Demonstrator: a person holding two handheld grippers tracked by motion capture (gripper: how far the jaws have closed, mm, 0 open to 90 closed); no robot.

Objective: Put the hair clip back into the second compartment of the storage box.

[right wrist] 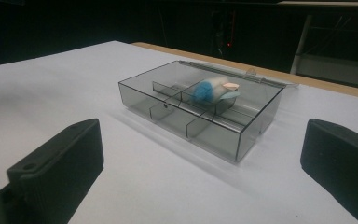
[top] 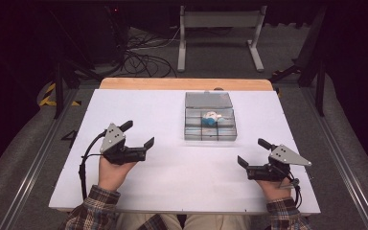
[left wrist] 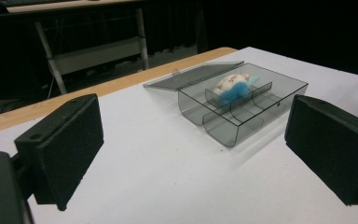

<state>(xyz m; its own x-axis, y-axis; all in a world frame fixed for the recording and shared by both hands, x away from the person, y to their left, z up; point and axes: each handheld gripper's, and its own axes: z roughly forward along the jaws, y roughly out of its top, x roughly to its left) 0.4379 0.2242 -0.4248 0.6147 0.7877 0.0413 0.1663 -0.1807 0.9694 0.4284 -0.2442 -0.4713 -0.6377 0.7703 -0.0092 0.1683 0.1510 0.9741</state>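
A smoky clear plastic box [top: 210, 130] [left wrist: 256, 119] [right wrist: 223, 135] with inner dividers lies on the white table, its lid [top: 208, 99] folded flat toward the far side. A small white and blue soft toy [top: 211, 118] [left wrist: 233, 87] [right wrist: 210, 89] lies in the box's middle row. My left gripper [top: 137, 134] [left wrist: 193, 154] rests on the table left of the box, open and empty. My right gripper [top: 251, 152] [right wrist: 200, 172] rests at the front right of the box, also open with nothing between its jaws.
The white sheet [top: 163, 182] covers a wooden table whose far edge [top: 182, 84] shows. Beyond it stand a metal frame [top: 220, 28] and floor cables [top: 143, 60]. A metal rail [top: 33, 158] runs along the left side.
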